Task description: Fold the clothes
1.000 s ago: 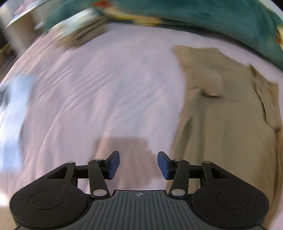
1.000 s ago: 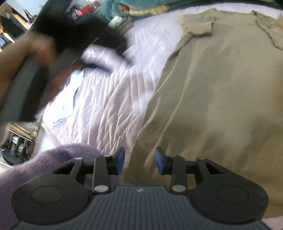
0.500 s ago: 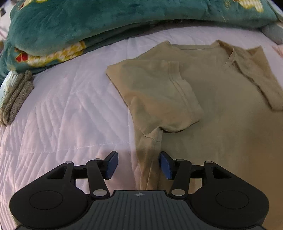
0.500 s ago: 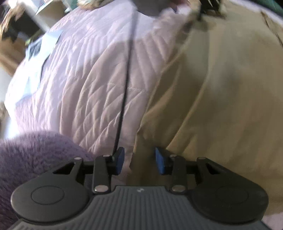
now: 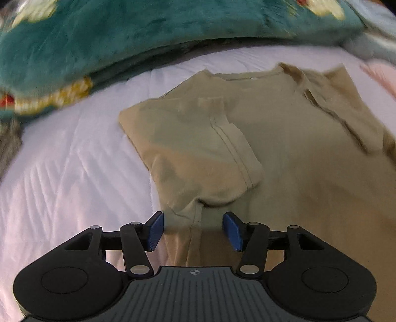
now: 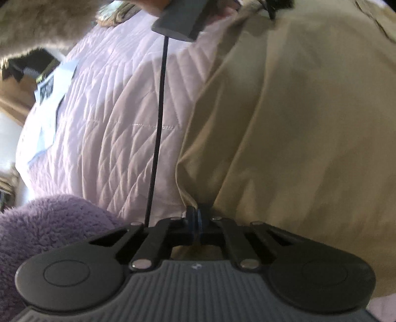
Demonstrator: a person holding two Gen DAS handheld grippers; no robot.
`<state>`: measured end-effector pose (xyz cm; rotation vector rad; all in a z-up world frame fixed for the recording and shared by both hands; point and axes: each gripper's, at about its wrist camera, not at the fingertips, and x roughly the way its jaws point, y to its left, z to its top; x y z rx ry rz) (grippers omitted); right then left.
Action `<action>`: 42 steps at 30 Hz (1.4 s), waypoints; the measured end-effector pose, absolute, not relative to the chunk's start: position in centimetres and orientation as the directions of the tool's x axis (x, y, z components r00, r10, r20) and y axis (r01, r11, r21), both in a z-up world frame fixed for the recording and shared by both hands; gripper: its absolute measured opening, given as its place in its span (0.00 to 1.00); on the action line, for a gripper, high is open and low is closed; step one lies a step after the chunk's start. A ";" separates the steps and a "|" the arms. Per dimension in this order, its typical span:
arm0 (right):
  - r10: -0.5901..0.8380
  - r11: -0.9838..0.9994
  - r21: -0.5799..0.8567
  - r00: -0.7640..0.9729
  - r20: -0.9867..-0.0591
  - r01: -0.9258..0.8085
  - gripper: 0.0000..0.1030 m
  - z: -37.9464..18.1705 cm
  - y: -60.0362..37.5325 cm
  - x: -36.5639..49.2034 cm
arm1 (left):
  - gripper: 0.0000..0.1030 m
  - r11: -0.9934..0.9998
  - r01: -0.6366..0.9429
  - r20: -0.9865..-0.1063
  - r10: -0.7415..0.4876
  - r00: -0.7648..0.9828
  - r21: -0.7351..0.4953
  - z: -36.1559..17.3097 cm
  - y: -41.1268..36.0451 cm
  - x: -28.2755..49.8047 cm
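A tan T-shirt (image 5: pixel 284 161) lies spread on a pale quilted bed cover (image 5: pixel 69 178), collar toward the far side, with its left sleeve (image 5: pixel 198 153) folded in over the body. My left gripper (image 5: pixel 193 230) is open, its blue pads straddling the shirt's side seam just below the armpit. In the right wrist view the same T-shirt (image 6: pixel 297 123) fills the right half. My right gripper (image 6: pixel 194 223) is shut on the shirt's side edge near the hem, and the cloth puckers up into the pads.
A teal plush blanket (image 5: pixel 148 34) with yellow patterns runs along the far edge of the bed. In the right wrist view a lilac fleece sleeve (image 6: pixel 44 228) sits at lower left, a thin black cable (image 6: pixel 158 119) hangs from the other gripper's body (image 6: pixel 180 22), and papers (image 6: pixel 49 99) lie at the bed's left edge.
The right gripper has gone from open to shut on the shirt's side edge. The left gripper swung over from bare cover to the shirt and moved closer to the armpit, still open.
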<state>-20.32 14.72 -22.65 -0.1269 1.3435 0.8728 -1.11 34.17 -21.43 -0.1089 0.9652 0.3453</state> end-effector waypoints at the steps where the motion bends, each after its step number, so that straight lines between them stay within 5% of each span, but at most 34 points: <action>1: 0.483 0.696 0.410 -0.037 -0.875 -0.589 0.02 -22.7 14.2 -20.0 | 0.40 0.934 -0.356 -0.822 0.221 0.525 0.023 -21.3 34.7 -1.1; 5: 0.519 0.716 0.459 -0.039 -0.854 -0.526 0.02 -22.2 12.3 -19.3 | 0.13 0.923 -0.381 -0.830 0.174 0.530 -0.050 -21.1 35.6 -0.9; 19: 0.579 0.755 0.497 0.081 -0.811 -0.427 0.02 -19.1 5.3 -18.1 | 0.11 0.884 -0.374 -0.740 0.049 0.671 -0.281 -17.4 32.6 0.2; 26: 0.502 0.829 0.471 0.030 -0.864 -0.303 0.04 -22.6 1.8 -17.2 | 0.24 0.941 -0.326 -0.853 0.096 0.514 -0.090 -20.2 27.9 4.7; 33: 0.472 0.852 0.438 0.058 -0.880 -0.286 0.14 -21.5 -0.5 -15.1 | 0.46 0.911 -0.375 -0.883 0.025 0.468 -0.172 -19.2 28.6 4.7; 38: 0.600 0.769 0.480 0.216 -0.771 -0.422 0.33 -17.3 1.0 -13.5 | 0.53 0.878 -0.436 -0.857 0.062 0.512 -0.197 -16.0 30.2 1.1; 42: 0.594 0.740 0.492 0.103 -0.798 -0.460 0.33 -19.7 3.3 -11.3 | 0.54 0.844 -0.509 -0.854 0.134 0.503 -0.168 -14.9 32.1 -1.0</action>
